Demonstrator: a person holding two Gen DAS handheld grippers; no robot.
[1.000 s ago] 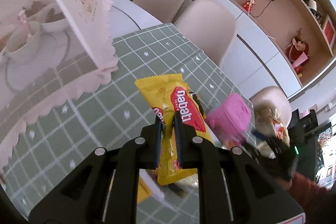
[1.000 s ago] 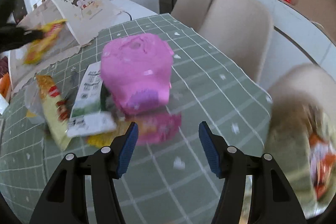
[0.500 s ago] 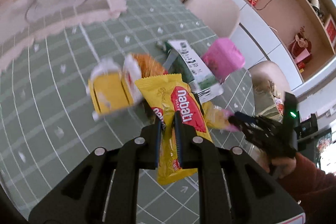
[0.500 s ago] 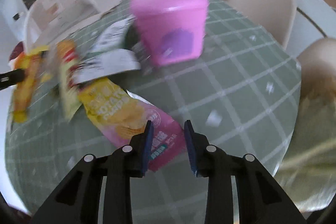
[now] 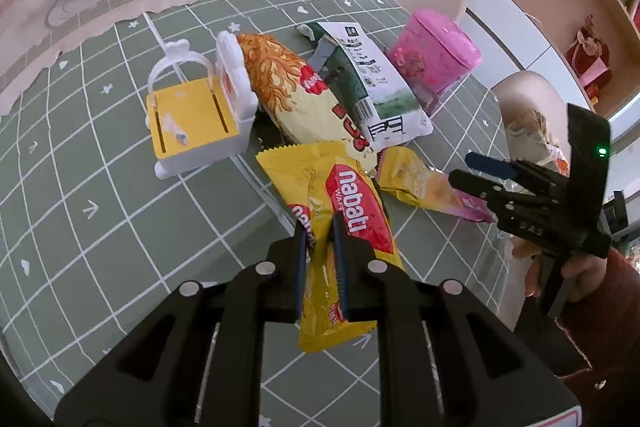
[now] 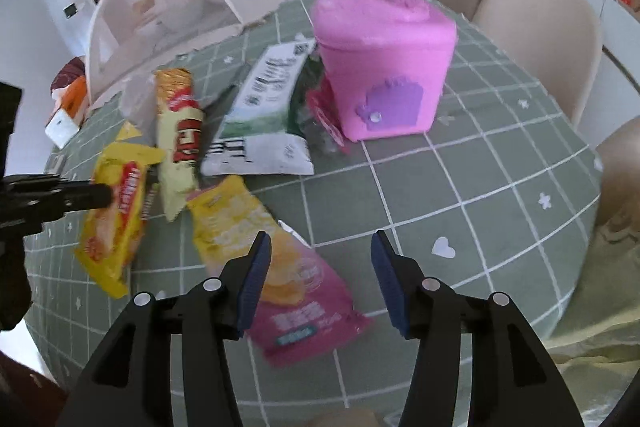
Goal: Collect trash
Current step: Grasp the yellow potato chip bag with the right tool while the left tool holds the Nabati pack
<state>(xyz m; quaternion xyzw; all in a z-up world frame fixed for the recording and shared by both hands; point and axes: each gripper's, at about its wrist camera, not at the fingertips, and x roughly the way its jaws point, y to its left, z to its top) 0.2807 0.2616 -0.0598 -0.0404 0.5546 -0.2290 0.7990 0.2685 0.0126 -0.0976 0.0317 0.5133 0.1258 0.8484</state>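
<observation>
I'm judging the pink-and-yellow chip bag (image 6: 280,275), lying flat on the green checked tablecloth (image 6: 480,187) at 6 o'clock of the pink bin (image 6: 384,67), as light, crinkly and slippery, so I'm aiming for its free pink end. Right gripper (image 6: 320,279) is opening over it, pads not pressing, wider than half a second ago; left gripper (image 5: 320,259) is staying clamped on the yellow wafer pack (image 5: 340,227), now lower beside the pile.

wrist views, angled down, shared tablecloth (image 5: 100,227)

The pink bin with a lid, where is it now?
In the right wrist view the pink bin stands upright at upper centre on the green table, just right of the green and white packet.
</observation>
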